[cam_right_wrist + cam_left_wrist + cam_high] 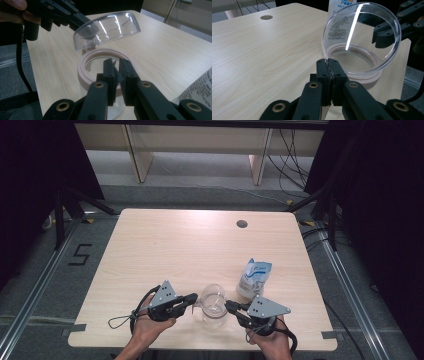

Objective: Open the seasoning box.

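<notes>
My left gripper (329,65) clenched on rim of clear lid (362,35), tilted just above jar (100,67) at counter (165,245) front edge; my right gripper (117,65) pinches jar's pink rim; lift lid straight, steady jar; pouch (254,277) beside.

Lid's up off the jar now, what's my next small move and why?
Probably carry the clear plastic lid aside with the left gripper and set it on the wooden table. It is tilted, pinched at its rim, above the pink-rimmed glass jar, which the right gripper grips.
</notes>
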`<state>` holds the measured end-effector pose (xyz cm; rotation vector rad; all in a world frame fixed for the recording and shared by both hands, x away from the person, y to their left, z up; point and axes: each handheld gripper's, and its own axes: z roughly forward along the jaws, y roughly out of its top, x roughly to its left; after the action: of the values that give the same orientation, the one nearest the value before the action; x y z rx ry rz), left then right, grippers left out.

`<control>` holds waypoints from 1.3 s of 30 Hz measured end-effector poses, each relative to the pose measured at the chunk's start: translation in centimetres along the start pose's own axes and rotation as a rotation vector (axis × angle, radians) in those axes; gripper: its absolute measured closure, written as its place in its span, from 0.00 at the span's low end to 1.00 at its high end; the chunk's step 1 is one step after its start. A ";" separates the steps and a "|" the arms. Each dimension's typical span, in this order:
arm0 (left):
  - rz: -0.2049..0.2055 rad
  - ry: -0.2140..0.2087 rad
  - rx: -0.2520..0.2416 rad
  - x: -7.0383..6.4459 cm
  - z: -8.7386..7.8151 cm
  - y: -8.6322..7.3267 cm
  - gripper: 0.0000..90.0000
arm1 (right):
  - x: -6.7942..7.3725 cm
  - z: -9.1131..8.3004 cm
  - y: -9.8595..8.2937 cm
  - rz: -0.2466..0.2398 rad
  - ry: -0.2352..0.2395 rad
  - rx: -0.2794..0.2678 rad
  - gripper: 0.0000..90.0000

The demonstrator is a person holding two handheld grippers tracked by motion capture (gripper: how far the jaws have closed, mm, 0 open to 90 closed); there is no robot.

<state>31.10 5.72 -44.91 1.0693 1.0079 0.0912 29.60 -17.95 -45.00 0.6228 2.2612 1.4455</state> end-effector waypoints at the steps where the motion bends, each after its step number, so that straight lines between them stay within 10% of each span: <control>1: 0.090 -0.005 0.081 0.7 -0.6 0.2 0.97 | 0.0 0.0 0.1 0.000 0.000 0.004 0.94; 3: 0.024 -0.002 0.031 0.2 -0.2 0.1 0.97 | 0.0 0.0 0.2 -0.005 -0.002 -0.001 0.94; 4: 0.155 -0.006 0.139 1.1 -1.0 0.3 0.97 | 0.1 0.0 0.2 0.002 0.000 0.002 0.94; 5: 0.629 0.004 0.543 3.7 -3.1 2.8 0.97 | 0.1 0.0 0.2 -0.003 0.000 -0.002 0.94; 23: 0.625 0.003 0.539 3.8 -3.1 2.9 0.93 | 0.4 0.1 0.8 0.000 -0.005 -0.025 0.95; 39: 0.613 0.010 0.584 4.5 -6.0 2.7 0.56 | 0.6 -0.1 1.7 -0.013 -0.006 -0.025 0.94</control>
<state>30.43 13.52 -46.34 1.8943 0.6930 0.3117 29.30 -17.09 -43.43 0.6024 2.2353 1.4611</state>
